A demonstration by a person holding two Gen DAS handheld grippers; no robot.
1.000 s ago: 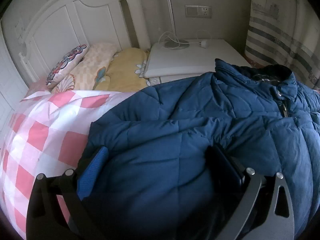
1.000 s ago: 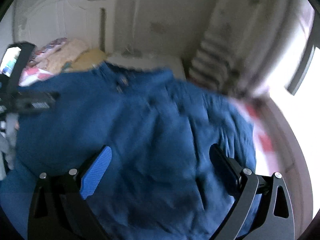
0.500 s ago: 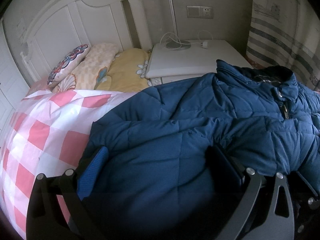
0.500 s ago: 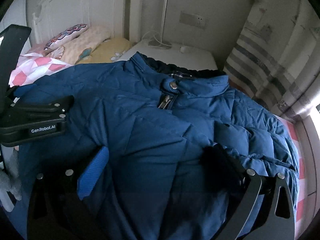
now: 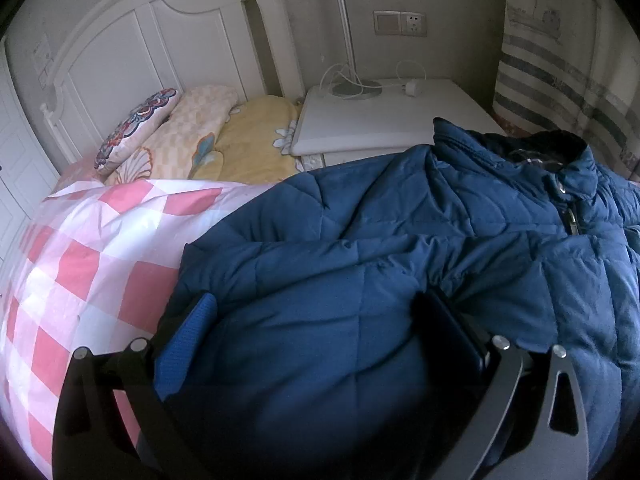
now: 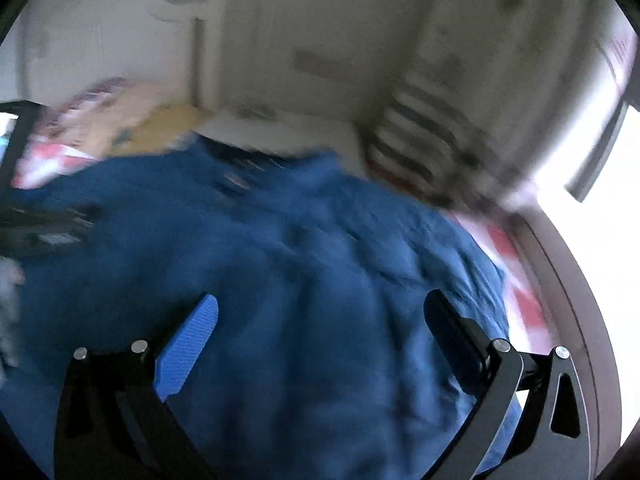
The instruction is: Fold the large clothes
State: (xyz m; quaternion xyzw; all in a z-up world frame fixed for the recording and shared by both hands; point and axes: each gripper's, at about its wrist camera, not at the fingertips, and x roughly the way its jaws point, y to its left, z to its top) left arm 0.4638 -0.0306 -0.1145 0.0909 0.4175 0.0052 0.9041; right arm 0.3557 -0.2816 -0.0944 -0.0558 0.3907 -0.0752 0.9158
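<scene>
A large dark blue quilted jacket (image 5: 400, 248) lies spread on the bed, collar (image 5: 560, 160) and zipper at the far right. My left gripper (image 5: 320, 328) is open, its fingers standing over the jacket's near left part with nothing between them. In the blurred right wrist view the same jacket (image 6: 280, 260) fills the middle. My right gripper (image 6: 324, 328) is open and empty above it. The left gripper's body (image 6: 44, 224) shows at the left edge of that view.
A pink-and-white checked bedspread (image 5: 88, 256) covers the bed. Pillows (image 5: 192, 136) lie against the white headboard (image 5: 132, 44). A white bedside table (image 5: 384, 120) holds a lamp base and cable. A striped curtain (image 5: 568, 76) hangs at the right, and a bright window (image 6: 592, 240) shows on the right.
My right gripper has swung quickly to the right, so its view is now blurred and turned toward the window. The left gripper has barely moved. Both stay open.
</scene>
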